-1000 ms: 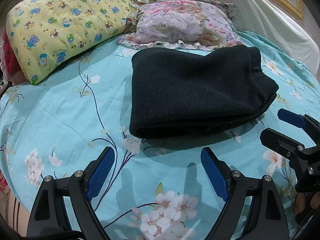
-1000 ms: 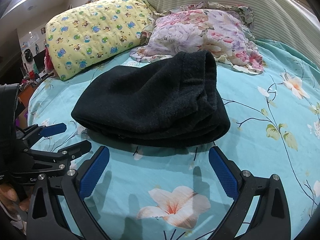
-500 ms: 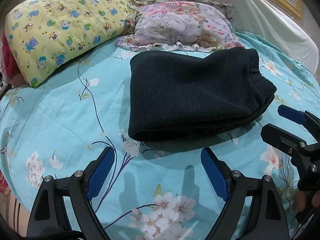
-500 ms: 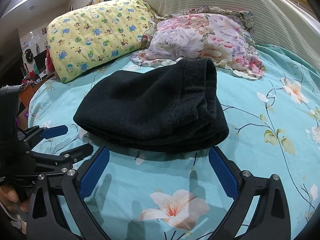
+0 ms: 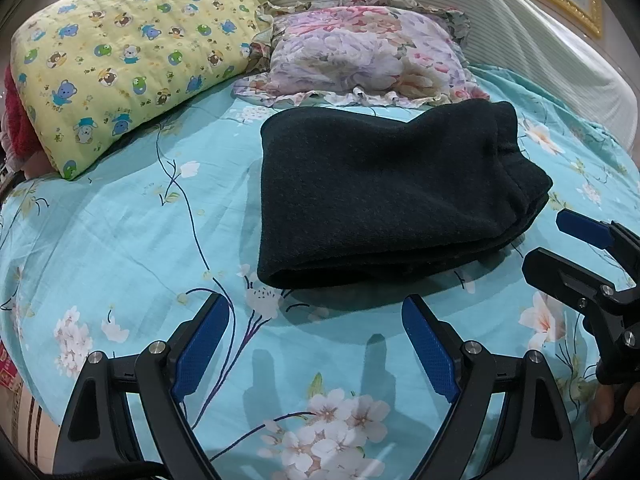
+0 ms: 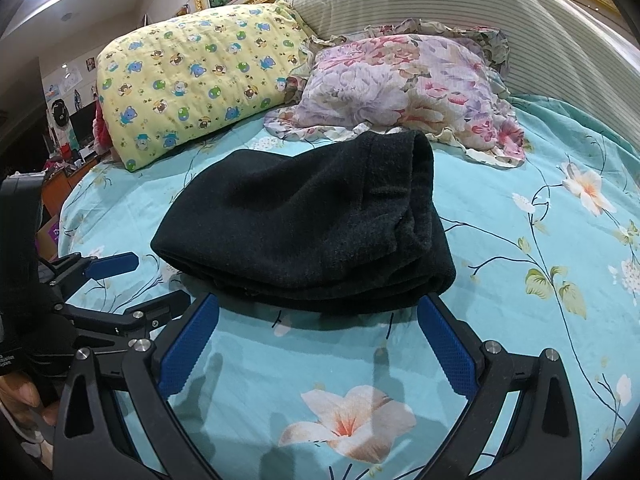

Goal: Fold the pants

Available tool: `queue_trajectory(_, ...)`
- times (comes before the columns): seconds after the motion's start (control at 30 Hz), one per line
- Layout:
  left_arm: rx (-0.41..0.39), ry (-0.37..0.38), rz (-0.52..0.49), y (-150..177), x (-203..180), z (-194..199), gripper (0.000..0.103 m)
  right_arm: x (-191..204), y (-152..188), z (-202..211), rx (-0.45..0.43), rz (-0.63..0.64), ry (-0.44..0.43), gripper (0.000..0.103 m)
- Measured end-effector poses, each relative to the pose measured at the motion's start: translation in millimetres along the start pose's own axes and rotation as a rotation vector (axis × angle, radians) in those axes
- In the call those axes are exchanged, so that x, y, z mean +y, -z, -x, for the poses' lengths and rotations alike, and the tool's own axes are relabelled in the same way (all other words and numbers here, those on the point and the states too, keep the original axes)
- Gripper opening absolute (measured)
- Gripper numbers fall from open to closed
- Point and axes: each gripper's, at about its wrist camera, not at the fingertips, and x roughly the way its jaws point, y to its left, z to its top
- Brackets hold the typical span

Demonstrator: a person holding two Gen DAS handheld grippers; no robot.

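Lying folded on the floral bedsheet [image 5: 120, 240], the black pants [image 5: 380, 200] sit in a compact stack just below the pillows.

Both tongs hover near the stack's front edge with nothing between them: the left gripper [image 5: 316, 316] and the right gripper [image 6: 318, 312] are each spread wide (blue pads facing inward). A yellow bear-print pillow [image 5: 128, 60] and a floral pillow [image 5: 360, 60] lie behind the pants, the floral one just beside the stack's far edge.
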Motion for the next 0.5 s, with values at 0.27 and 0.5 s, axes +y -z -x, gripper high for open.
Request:
queue_trajectory(0.27,-0.015,-0.001,0.004,-2.0,1.6,1.3,0.089,0.5,-0.1,-0.2,0.001,0.0,0.0,0.1)
queue_trajectory(0.5,-0.025,0.006,0.003,-4.9,1.4,3.7,0.089,0.8,-0.3,-0.3,-0.002,0.002,-0.001,0.1)
